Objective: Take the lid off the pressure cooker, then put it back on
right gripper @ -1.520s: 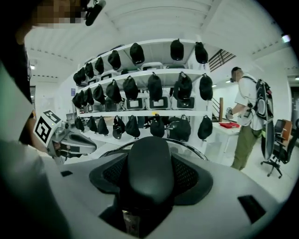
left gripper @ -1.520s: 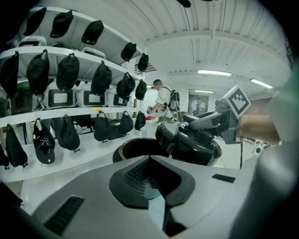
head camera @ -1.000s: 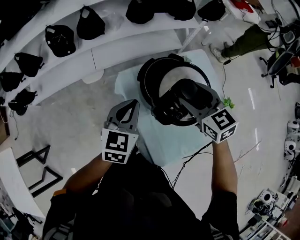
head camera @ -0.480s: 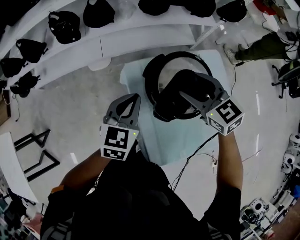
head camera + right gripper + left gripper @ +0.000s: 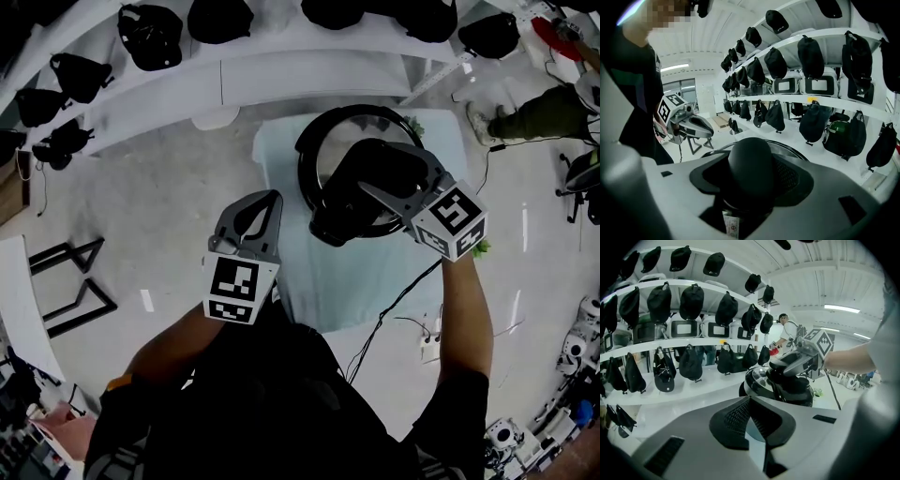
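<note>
Left gripper (image 5: 270, 199): jaws pressed together, empty, held beside the table (image 5: 281, 178), clear of the cooker (image 5: 314, 141). Right gripper (image 5: 370, 183): clamped on the lid knob (image 5: 751, 168) above the cooker. Lid seating cannot be determined. Judged mid-task, with final reseating and release outstanding.

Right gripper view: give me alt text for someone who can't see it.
Close up, the right gripper is shut around the round black lid knob of the pressure cooker. Beyond it, white shelves hold dark bags, and the left gripper hangs at left.
</note>
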### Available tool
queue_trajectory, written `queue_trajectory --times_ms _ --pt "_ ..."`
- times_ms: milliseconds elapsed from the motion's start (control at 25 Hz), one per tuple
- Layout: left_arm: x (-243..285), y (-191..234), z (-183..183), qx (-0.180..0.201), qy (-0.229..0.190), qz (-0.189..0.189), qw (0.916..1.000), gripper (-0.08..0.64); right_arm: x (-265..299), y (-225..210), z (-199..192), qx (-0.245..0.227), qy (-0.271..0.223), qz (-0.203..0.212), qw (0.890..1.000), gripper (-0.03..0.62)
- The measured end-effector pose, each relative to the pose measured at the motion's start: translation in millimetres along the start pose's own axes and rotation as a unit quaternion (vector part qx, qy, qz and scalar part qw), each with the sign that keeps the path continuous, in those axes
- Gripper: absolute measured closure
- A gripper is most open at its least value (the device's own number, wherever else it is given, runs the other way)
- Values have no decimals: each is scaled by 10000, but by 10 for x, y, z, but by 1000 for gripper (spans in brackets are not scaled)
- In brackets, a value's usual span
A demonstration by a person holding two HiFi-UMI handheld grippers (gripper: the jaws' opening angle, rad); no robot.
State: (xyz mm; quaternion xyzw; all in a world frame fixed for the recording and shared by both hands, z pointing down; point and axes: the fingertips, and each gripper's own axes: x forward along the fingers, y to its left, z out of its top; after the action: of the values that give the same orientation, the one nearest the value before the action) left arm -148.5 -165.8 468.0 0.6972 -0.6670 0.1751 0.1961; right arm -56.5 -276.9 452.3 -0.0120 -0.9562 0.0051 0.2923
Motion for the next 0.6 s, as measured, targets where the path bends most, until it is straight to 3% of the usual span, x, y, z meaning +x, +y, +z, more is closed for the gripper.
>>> queue_trajectory --times_ms 200,600 --pt "12 13 -37 -71 14 76 9999 554 78 -24 -47 25 165 176 9997 296" --pt "50 -8 -38 -130 -5 52 9999 554 103 -43 -83 176 233 128 9995 298"
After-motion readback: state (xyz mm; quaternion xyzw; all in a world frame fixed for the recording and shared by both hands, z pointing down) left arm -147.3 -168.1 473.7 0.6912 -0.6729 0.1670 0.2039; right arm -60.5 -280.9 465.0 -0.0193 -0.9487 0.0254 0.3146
